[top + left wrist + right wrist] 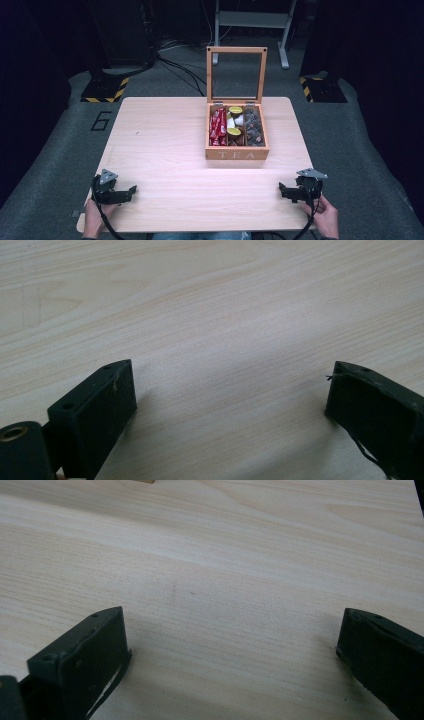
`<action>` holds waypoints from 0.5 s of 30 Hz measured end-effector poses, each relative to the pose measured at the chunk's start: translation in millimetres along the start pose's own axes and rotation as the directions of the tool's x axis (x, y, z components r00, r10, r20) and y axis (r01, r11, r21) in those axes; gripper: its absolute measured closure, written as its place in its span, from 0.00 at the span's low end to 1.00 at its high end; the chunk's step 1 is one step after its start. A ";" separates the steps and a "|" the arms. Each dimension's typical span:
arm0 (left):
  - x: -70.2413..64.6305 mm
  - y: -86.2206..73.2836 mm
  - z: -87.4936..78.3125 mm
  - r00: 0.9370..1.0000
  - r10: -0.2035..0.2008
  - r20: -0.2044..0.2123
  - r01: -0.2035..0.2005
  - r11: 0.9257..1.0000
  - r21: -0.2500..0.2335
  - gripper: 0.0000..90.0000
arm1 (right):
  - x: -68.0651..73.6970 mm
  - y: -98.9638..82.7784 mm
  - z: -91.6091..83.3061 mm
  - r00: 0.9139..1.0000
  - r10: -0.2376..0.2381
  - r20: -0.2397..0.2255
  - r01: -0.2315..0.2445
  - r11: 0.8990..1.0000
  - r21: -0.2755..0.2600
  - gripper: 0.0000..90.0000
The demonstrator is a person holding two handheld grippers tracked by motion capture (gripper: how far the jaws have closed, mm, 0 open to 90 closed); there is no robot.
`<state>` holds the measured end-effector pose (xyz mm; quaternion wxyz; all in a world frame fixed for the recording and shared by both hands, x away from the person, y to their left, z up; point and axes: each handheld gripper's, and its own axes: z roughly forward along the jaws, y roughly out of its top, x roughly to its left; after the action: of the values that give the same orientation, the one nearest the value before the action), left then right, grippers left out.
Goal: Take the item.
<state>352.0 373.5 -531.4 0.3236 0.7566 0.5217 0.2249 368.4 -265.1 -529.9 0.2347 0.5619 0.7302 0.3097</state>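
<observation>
We're seeing the tea box (237, 153) sitting on the table (165, 150), right of centre, toward the far half. Its footprint is close to square, so there's no clear long axis; the front wall lettered "TEA" is facing the near edge, squarely at us. The lid (236, 75) is standing open, upright off the far wall, with its pane framed in wood.

Inside, three compartments are running near to far, side by side. The left one is holding red sachets (217, 127) lying lengthwise, long axis near to far. The middle one is holding small capsules (235, 121), some with yellow tops, some white. The right one is holding dark grey packets (253, 128); we can't tell what they are at this size.

The left hand-held gripper (131, 191) is resting at the near left corner of the table, pointing right toward the middle, with the left hand (93, 220) behind it. Its jaws are standing wide apart, only bare wood between them in the left gripper view.

The right hand-held gripper (283, 190) is sitting at the near right corner, pointing left, with the right hand (326, 218) behind it. Its jaws are also standing wide apart over bare wood.

Both are well apart from the box, and a corner of the box is peeking in at the top edge of the right gripper view.
</observation>
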 end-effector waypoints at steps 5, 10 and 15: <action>-0.3 0.7 1.4 1.000 0.003 0.000 -0.003 1.000 0.009 0.01 | -4.8 -2.0 -2.0 0.998 -0.049 -0.043 0.049 0.999 -0.002 0.00; 0.0 1.0 1.6 1.000 0.001 0.001 -0.001 1.000 0.011 0.00 | -10.8 -3.8 -3.7 0.993 -0.090 -0.076 0.089 0.996 -0.007 0.00; 1.4 4.5 5.3 1.000 0.005 0.000 -0.005 1.000 0.009 0.00 | -9.5 -2.4 -2.3 0.994 -0.080 -0.077 0.080 0.997 -0.009 0.00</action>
<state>359.0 372.4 -531.7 0.3197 0.7593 0.5209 0.2233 367.6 -275.1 -530.1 0.2199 0.5190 0.7599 0.3237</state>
